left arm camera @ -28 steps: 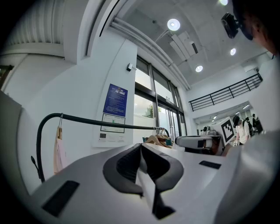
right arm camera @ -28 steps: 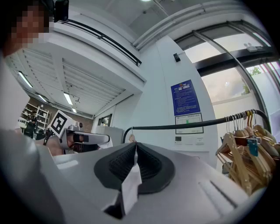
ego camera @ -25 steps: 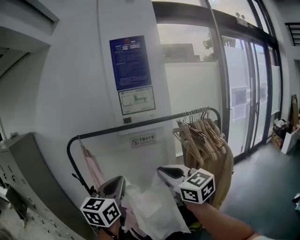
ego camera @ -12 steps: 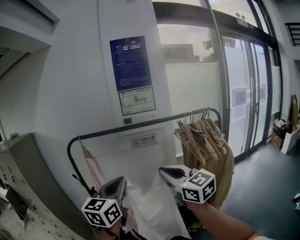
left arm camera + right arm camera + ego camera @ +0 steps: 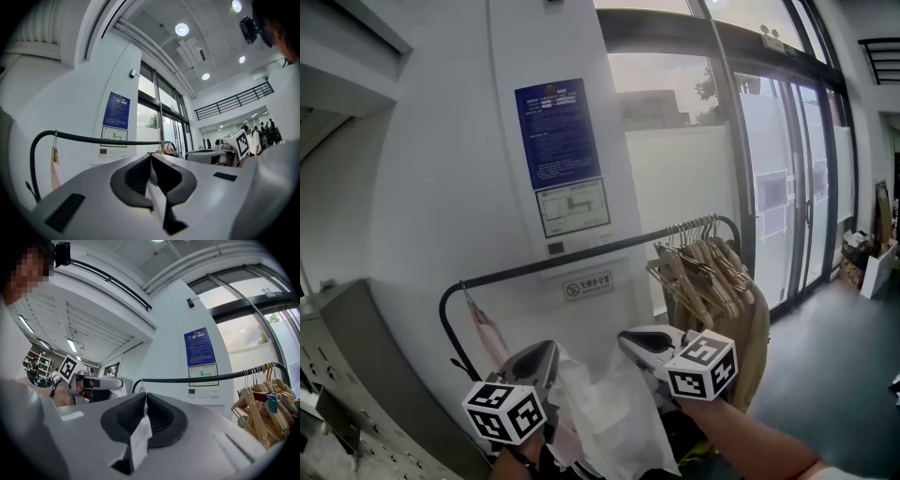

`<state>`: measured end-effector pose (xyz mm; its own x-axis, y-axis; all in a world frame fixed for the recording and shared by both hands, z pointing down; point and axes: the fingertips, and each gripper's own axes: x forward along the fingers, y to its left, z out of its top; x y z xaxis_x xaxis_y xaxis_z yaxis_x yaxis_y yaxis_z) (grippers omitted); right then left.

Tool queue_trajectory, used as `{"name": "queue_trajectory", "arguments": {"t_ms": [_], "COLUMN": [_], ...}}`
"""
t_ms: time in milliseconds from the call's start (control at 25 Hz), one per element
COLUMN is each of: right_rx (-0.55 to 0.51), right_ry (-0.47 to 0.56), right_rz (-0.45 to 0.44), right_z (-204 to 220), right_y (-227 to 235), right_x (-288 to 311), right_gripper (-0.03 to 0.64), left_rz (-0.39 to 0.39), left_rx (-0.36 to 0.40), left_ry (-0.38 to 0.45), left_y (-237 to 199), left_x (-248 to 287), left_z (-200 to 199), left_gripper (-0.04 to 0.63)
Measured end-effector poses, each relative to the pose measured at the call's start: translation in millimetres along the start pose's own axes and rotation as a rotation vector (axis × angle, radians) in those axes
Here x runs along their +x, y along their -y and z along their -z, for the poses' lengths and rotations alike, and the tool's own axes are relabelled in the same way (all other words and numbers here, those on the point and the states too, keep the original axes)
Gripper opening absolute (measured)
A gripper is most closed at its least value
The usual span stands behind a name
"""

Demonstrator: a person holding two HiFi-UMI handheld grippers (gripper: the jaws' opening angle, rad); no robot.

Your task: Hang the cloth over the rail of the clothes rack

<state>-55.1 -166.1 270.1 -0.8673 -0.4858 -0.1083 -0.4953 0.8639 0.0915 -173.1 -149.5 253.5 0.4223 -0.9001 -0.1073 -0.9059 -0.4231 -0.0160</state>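
A thin white cloth (image 5: pixel 609 412) hangs stretched between my two grippers, below and in front of the black rail (image 5: pixel 600 251) of the clothes rack. My left gripper (image 5: pixel 549 350) is shut on the cloth's left edge, and a strip of the cloth (image 5: pixel 157 202) is pinched between its pads. My right gripper (image 5: pixel 627 339) is shut on the right edge, with a white fold of the cloth (image 5: pixel 139 437) sticking out of its jaws. Both grippers point up at the rail (image 5: pixel 103 139), which runs across ahead of them (image 5: pixel 206 378).
Several wooden hangers (image 5: pixel 705 272) with beige garments crowd the rail's right end (image 5: pixel 262 399). A pink garment (image 5: pixel 492 337) hangs at its left end (image 5: pixel 56 171). A white wall with a blue notice (image 5: pixel 558 131) stands behind. Glass doors (image 5: pixel 787 187) are to the right and grey lockers (image 5: pixel 347 375) to the left.
Both grippers have risen slightly with the cloth still held between them. The head view has shifted a little.
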Motion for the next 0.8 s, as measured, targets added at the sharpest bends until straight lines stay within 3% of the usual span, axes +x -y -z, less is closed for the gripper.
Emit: {"name": "queue_trajectory", "arguments": {"t_ms": [320,520,800], "right_rx": [-0.071,-0.142,-0.247], "right_ry": [-0.013,0.003,0.064], "right_rz": [0.046,0.087,0.101], "right_z": [-46.0,-99.8,-193.0], "right_y": [-2.2,21.3,95.2], "right_x": [12.0,23.8,45.8], "right_gripper": [0.011,0.011,0.011], "left_rz": [0.051,0.083,-0.001], "left_rx": [0.034,0.046,0.112], "left_ry": [0.015,0.029,0.134], "left_y": [-15.9,-35.5,-89.3], "left_x": [3.8,14.4,48.4], "left_z": [-47.6,-100.5,-193.0], "left_gripper": [0.008,0.008,0.008]}}
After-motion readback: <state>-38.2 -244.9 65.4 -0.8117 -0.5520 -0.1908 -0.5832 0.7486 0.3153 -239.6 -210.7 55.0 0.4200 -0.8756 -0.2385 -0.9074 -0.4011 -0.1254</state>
